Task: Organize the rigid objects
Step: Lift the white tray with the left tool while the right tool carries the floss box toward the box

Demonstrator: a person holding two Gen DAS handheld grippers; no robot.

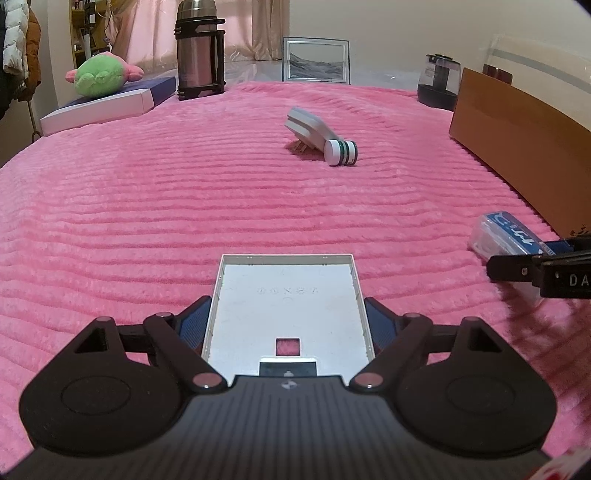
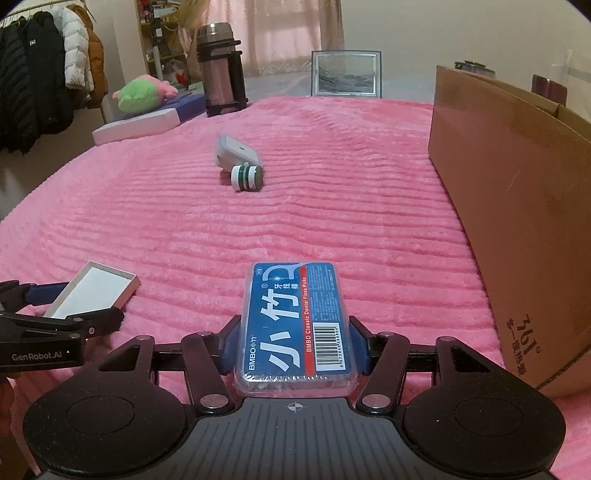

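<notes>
— What do we have between our fingers right now?

— Our left gripper (image 1: 288, 325) has its fingers (image 1: 194, 321) set wide, pressed on the two long sides of a shallow white tray (image 1: 286, 306), open side up. Gripping across its width probably keeps it flat and level. Our right gripper (image 2: 293, 341) is at about half spread, its fingers (image 2: 231, 343) closed on the near end of a blue box of floss picks (image 2: 295, 317), label up.

— Why hold it by the near end?

— We judge it leaves the far end free to go first into wherever it belongs, likely the cardboard box (image 2: 517, 206) along the bed's right edge.

— And what remains?

— Near the middle of the pink blanket (image 1: 184, 206), a grey plug adapter (image 1: 306, 127) leans on a small white-and-green spool (image 1: 341, 151); they touch.

— The surface?

— A bed under ribbed plush, soft, so things may tip. At its far left corner sit a flat white box (image 1: 99, 107) bearing a green plush toy (image 1: 99, 75), and a steel flask (image 1: 199, 51); at the far edge a framed picture (image 1: 317, 61); at the far right a kettle (image 1: 439, 81). Coats (image 2: 44, 74) hang beyond, and curtains (image 2: 291, 33).
</notes>
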